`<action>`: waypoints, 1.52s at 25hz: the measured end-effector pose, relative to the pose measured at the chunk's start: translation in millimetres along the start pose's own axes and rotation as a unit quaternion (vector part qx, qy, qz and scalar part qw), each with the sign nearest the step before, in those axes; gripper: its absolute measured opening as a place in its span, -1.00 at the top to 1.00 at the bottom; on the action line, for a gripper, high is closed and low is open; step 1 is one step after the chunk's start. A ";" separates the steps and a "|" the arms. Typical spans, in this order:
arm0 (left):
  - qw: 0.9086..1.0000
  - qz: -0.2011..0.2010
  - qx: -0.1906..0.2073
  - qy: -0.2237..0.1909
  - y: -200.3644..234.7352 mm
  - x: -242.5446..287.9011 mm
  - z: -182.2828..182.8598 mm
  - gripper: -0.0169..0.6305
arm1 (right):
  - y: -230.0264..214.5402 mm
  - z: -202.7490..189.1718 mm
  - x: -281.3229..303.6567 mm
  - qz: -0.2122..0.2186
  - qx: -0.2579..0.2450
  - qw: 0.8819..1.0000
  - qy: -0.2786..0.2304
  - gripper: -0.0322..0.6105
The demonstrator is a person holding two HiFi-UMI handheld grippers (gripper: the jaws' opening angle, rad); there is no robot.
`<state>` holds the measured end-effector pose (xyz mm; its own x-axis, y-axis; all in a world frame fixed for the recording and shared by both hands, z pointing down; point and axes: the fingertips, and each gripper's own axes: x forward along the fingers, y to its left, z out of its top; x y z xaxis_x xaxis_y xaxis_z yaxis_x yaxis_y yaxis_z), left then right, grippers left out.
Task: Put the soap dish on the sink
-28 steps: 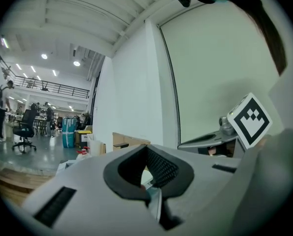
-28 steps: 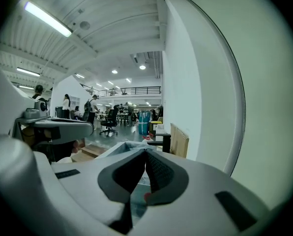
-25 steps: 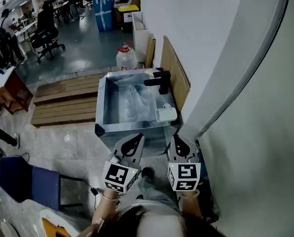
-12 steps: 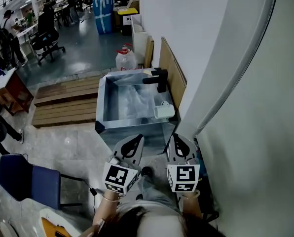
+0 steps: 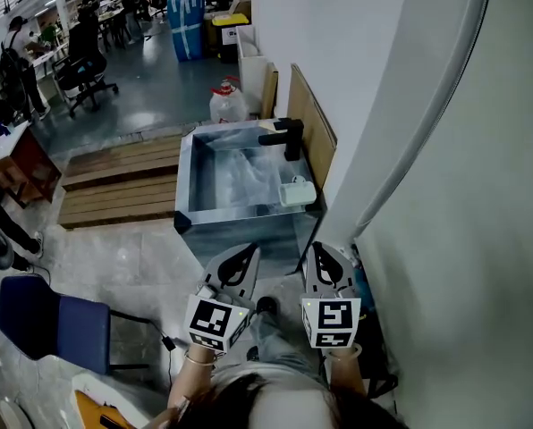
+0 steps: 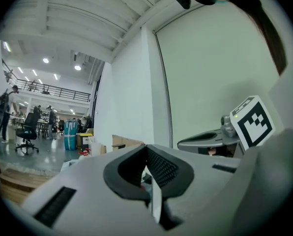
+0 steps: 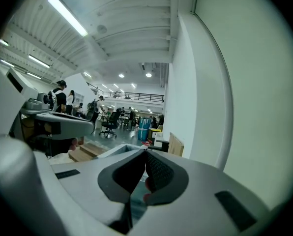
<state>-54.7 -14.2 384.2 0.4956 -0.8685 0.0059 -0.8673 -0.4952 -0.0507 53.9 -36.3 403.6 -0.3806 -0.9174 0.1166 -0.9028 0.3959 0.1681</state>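
A white soap dish (image 5: 297, 192) rests on the right rim of a steel sink (image 5: 188, 195), just in front of the black faucet (image 5: 285, 138). Both grippers hang well short of the sink, close to the person's body. My left gripper (image 5: 248, 250) is shut with nothing in it, its tips meeting in the left gripper view (image 6: 145, 150). My right gripper (image 5: 321, 250) is likewise shut and empty (image 7: 145, 154). The right gripper view shows part of the sink's edge (image 7: 118, 151) ahead.
A white wall and a curved pale panel (image 5: 445, 204) close off the right side. Wooden pallets (image 5: 114, 186) lie left of the sink, a blue chair (image 5: 47, 329) lower left. A water jug (image 5: 228, 104) and boards stand behind the sink. People and office chairs are far off.
The view has shifted slightly, so the sink and soap dish sit a little higher and to the left. Both grippers stay shut and hold their place.
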 end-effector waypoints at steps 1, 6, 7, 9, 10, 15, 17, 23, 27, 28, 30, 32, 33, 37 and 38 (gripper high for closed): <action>1.000 0.000 0.000 0.000 -0.6 -2.0 -0.7 0.92 | 1.3 -0.3 -1.6 0.001 0.002 1.000 -0.001 0.82; 1.000 0.003 -0.003 -0.001 -2.4 -12.1 -0.6 0.92 | 7.6 0.6 -7.3 0.005 0.002 1.000 -0.001 0.82; 1.000 0.003 -0.004 -0.001 -2.7 -14.0 -0.9 0.92 | 9.4 0.3 -8.1 0.006 0.002 1.000 0.000 0.82; 1.000 0.003 -0.005 -0.001 -3.1 -17.7 -1.4 0.92 | 13.3 0.0 -9.6 0.009 0.001 1.000 0.002 0.82; 1.000 0.003 -0.005 -0.001 -3.2 -19.0 -1.3 0.92 | 14.9 0.3 -10.2 0.011 0.000 1.000 0.002 0.82; 1.000 0.004 -0.009 0.007 -1.2 -24.5 -4.4 0.92 | 21.8 3.1 -12.7 0.019 0.000 1.000 0.000 0.82; 1.000 0.006 -0.011 0.004 0.1 -26.0 -4.3 0.92 | 23.5 3.0 -13.7 0.021 0.000 1.000 0.003 0.82; 1.000 0.012 -0.016 0.007 4.7 -29.0 -6.8 0.92 | 23.0 0.8 -15.1 0.019 0.022 1.000 0.010 0.82; 1.000 0.014 -0.017 0.005 6.1 -30.3 -8.7 0.92 | 22.2 -1.0 -16.7 0.017 0.034 0.999 0.014 0.82; 1.000 0.015 -0.017 0.006 6.0 -30.2 -9.4 0.92 | 21.9 -1.0 -17.0 0.017 0.036 0.999 0.014 0.82; 1.000 0.016 -0.018 0.008 5.9 -30.0 -11.1 0.92 | 22.2 -0.6 -17.9 0.018 0.039 0.999 0.013 0.82; 1.000 0.017 -0.019 0.008 6.2 -29.8 -11.8 0.92 | 23.5 0.4 -19.0 0.020 0.039 0.999 0.010 0.82; 1.000 0.017 -0.020 0.008 6.6 -29.5 -11.6 0.92 | 24.4 0.8 -19.5 0.021 0.037 0.999 0.009 0.82; 1.000 0.018 -0.020 0.007 7.8 -26.6 -12.7 0.92 | 27.7 -0.9 -18.7 0.026 0.029 0.999 0.009 0.82; 1.000 0.018 -0.020 0.007 8.0 -25.8 -12.9 0.92 | 28.1 -1.4 -18.2 0.026 0.027 0.999 0.009 0.82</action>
<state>-75.1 4.0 396.5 0.4638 -0.8857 0.0183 -0.8857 -0.4641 -0.0113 35.7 -8.4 407.6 -0.4246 -0.8941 0.1424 -0.8912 0.4405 0.1082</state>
